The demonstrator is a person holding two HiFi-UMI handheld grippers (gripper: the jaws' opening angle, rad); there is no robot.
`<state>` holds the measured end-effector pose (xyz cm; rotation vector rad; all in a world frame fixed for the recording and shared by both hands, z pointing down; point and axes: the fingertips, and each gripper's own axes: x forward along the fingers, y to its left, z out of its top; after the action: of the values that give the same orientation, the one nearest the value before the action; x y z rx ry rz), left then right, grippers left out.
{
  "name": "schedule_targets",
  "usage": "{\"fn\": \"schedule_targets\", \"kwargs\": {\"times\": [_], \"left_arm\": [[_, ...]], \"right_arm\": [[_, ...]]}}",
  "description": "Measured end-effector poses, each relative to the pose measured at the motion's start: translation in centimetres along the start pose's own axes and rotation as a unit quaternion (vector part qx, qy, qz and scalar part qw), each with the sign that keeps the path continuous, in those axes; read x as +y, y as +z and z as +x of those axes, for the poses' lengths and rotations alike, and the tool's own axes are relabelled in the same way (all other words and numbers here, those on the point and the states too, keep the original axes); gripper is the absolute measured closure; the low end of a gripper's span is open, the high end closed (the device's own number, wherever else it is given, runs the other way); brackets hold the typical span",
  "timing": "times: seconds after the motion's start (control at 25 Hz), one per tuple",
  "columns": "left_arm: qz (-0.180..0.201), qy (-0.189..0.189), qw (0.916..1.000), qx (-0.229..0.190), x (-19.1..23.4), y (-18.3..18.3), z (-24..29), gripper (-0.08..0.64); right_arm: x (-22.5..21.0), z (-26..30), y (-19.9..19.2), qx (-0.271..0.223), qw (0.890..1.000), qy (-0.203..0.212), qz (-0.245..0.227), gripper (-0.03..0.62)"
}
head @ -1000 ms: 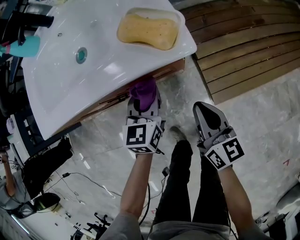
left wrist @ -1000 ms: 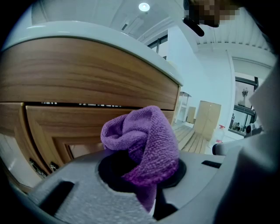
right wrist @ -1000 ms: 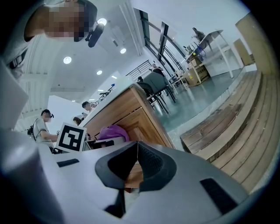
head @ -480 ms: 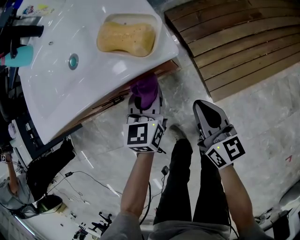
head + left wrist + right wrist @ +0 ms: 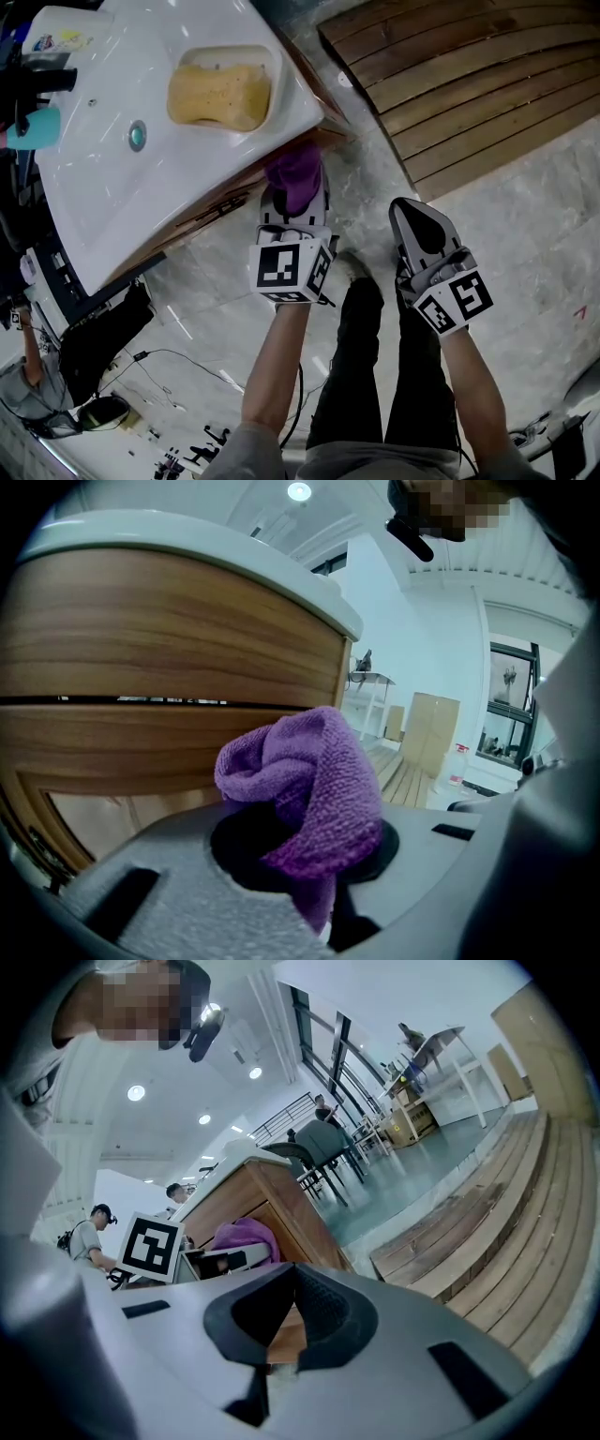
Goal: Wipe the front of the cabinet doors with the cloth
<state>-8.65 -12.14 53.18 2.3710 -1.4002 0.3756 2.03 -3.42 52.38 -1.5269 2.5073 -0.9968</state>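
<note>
A bunched purple cloth (image 5: 295,176) (image 5: 305,778) is clamped in my left gripper (image 5: 292,199) (image 5: 298,841), which is shut on it. The cloth sits against the wooden cabinet front (image 5: 223,204) (image 5: 159,667) just under the white basin top (image 5: 103,202), near the cabinet's right corner. My right gripper (image 5: 413,217) (image 5: 279,1340) hangs to the right over the floor, its jaws shut with nothing in them. The right gripper view also catches the cloth (image 5: 246,1236) and cabinet (image 5: 274,1199) from the side.
A yellow sponge (image 5: 218,95) lies in the basin's dish and a teal bottle (image 5: 36,127) stands at its left end. A slatted wooden platform (image 5: 469,84) lies to the right. The person's legs and shoe (image 5: 354,266) stand on the marble floor, with cables (image 5: 141,356) to the left.
The left gripper has carried the cloth rightward along the cabinet front to its right corner. The right gripper has kept its place.
</note>
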Motion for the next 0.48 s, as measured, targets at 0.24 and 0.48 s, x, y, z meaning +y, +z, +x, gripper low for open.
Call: {"fn": "schedule_targets", "kwargs": {"times": [0.24, 0.48], "left_arm": [[0.003, -0.017, 0.9999, 0.003, -1.7, 0.2, 1.2, 0.499], [-0.003, -0.038, 0.9993, 0.003, -3.9, 0.3, 2.5, 0.499]], "right_arm": [[-1.1, -0.6, 0.1, -0.002, 1.0, -0.005, 0.005, 0.583], [-2.0, -1.6, -0.2, 0.001, 1.0, -0.01, 0.009, 0.581]]}}
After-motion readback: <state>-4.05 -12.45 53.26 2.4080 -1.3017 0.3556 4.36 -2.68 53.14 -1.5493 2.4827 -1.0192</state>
